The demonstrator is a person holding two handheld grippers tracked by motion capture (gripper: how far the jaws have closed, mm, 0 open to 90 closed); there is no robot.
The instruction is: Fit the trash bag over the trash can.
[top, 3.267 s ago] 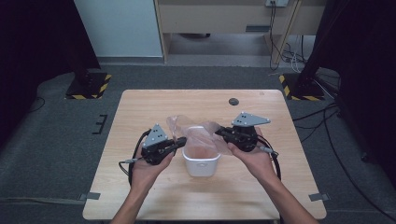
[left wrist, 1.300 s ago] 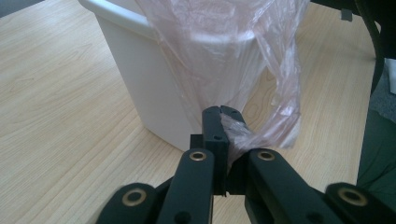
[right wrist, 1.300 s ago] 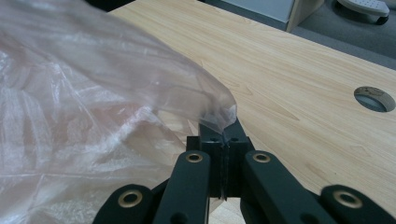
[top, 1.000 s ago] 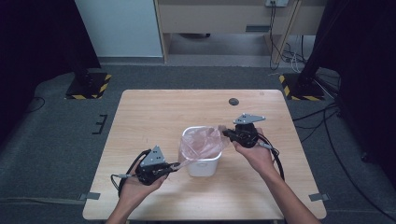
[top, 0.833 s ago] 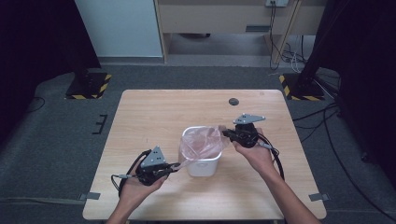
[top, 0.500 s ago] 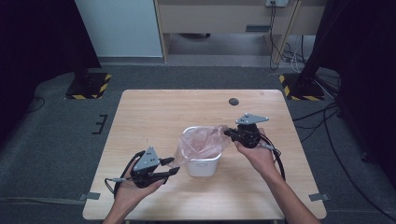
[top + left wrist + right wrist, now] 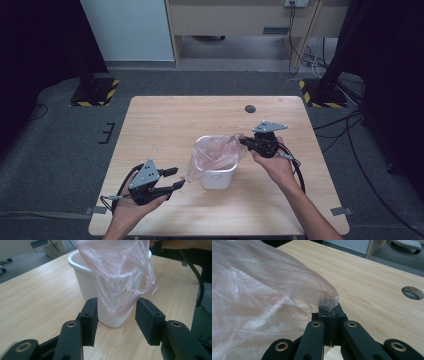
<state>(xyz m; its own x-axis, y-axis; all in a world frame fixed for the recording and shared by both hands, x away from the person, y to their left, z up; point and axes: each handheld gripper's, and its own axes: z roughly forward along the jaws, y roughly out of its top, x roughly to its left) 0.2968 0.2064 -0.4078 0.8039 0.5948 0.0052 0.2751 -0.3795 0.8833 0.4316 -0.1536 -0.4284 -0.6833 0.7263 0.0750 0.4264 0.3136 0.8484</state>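
Note:
A white bin (image 7: 218, 176) stands mid-table with a thin pink plastic bag (image 7: 215, 151) draped into and over it. My right gripper (image 7: 244, 142) is at the bin's right rim, shut on the bag's edge; in the right gripper view (image 7: 331, 315) the film (image 7: 274, 290) bunches up out of the closed jaws. My left gripper (image 7: 176, 178) is at the bin's lower left, and its jaws have just been opening. In the left gripper view (image 7: 116, 315) the bag's loose lower corner (image 7: 120, 285) hangs in front of the bin (image 7: 87, 282), in line with the gap, and the pads do not press on it.
The wooden table (image 7: 165, 120) has a round dark hole (image 7: 250, 108) at its far right, also seen as a grommet hole (image 7: 412, 292) in the right gripper view. Cables trail from both grippers toward the near edge. Dark floor surrounds the table.
The left gripper, shut a second ago, has opened and lifted a little away from the bin. The bag's left side now hangs lower outside the bin. The right gripper has stayed put.

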